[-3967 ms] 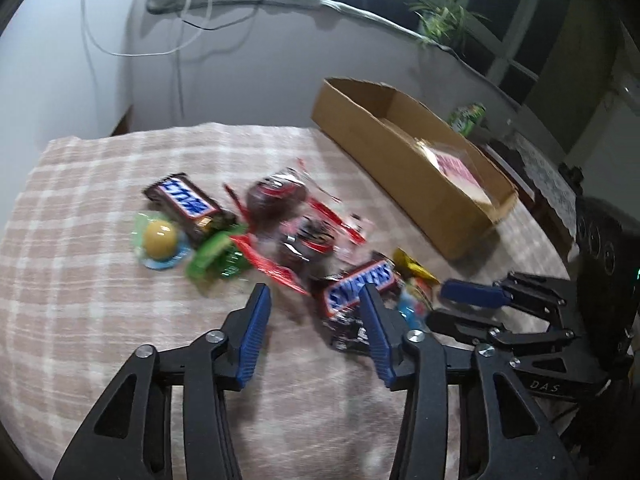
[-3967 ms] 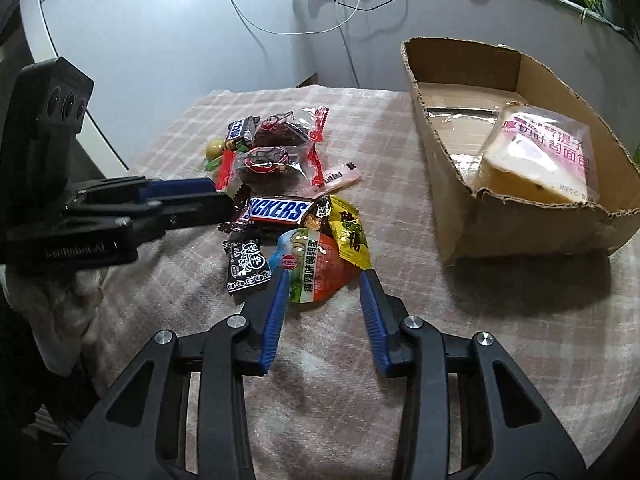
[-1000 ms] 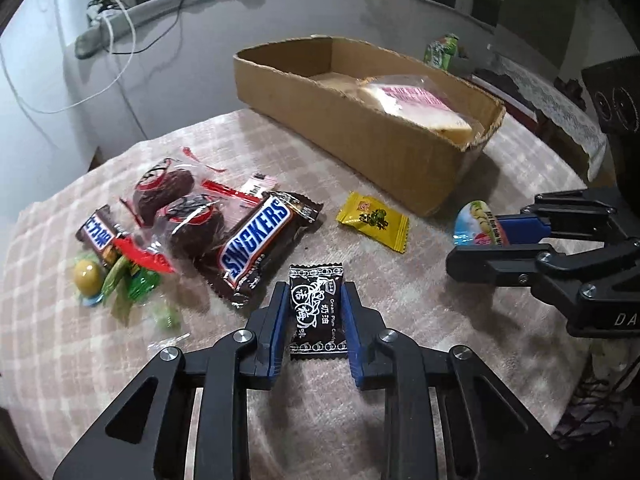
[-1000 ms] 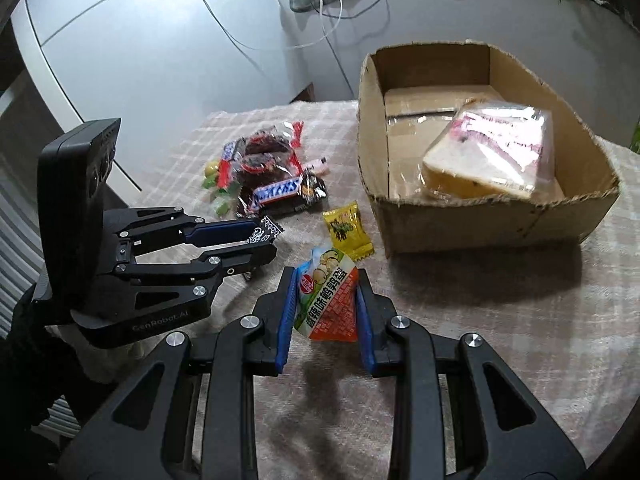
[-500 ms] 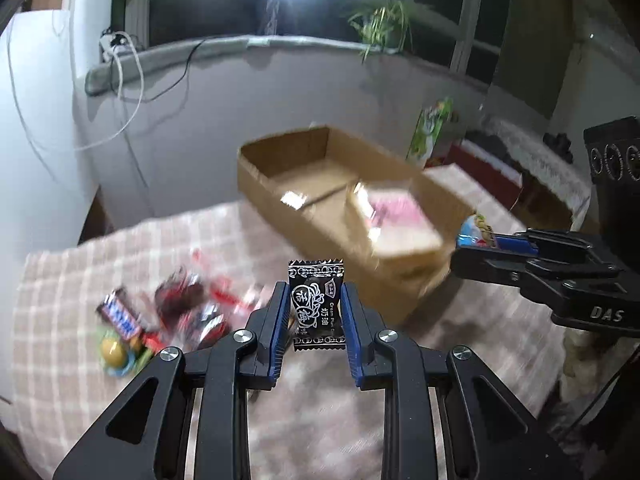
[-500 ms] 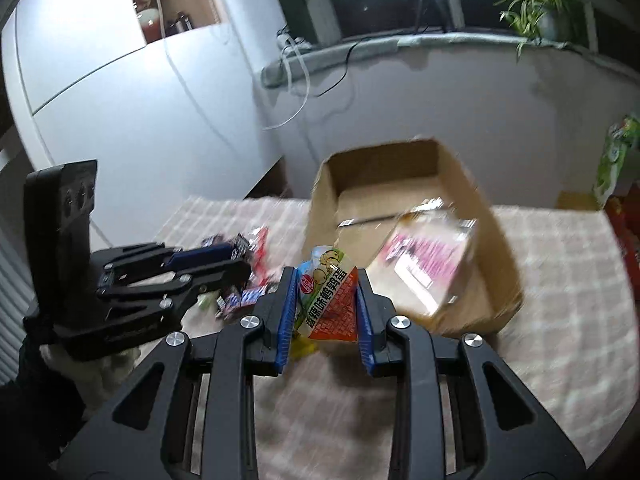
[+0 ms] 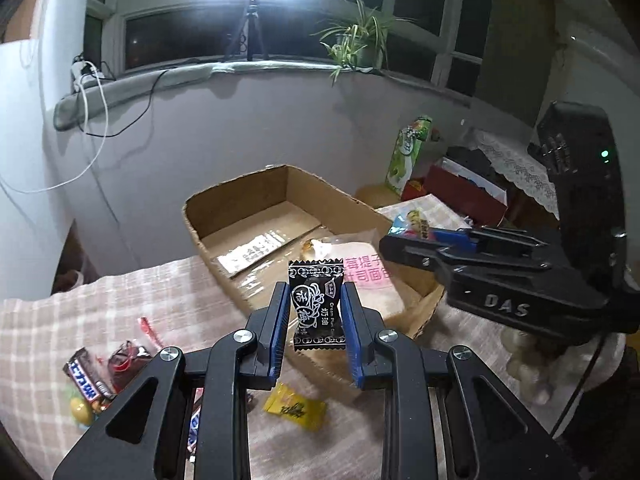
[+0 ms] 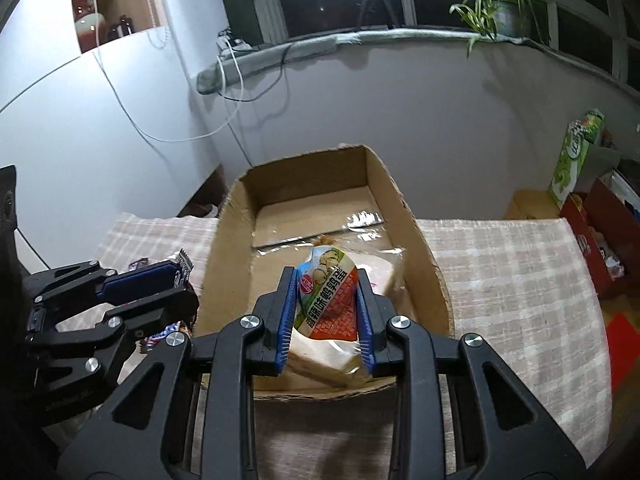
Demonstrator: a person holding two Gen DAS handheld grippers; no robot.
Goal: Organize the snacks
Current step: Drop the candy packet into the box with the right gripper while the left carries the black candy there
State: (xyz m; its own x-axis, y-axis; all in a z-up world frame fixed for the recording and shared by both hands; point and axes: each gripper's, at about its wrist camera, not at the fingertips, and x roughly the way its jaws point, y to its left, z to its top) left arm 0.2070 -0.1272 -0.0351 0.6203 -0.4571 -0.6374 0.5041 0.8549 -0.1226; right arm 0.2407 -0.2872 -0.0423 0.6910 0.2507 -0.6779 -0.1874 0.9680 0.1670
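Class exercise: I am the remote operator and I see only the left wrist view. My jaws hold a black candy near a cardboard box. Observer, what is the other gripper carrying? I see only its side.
Observer: The right gripper is shut on a snack packet with a green top and an orange-red lower half, printed in Chinese characters.
Operator: Where is that packet relative to the cardboard box?
Observer: In the right wrist view it hangs in front of the cardboard box, in line with the open interior and the bagged bread lying inside.
Operator: Is the far end of the box free?
Observer: Yes, the right wrist view shows bare cardboard floor there, with only a strip of shiny tape.
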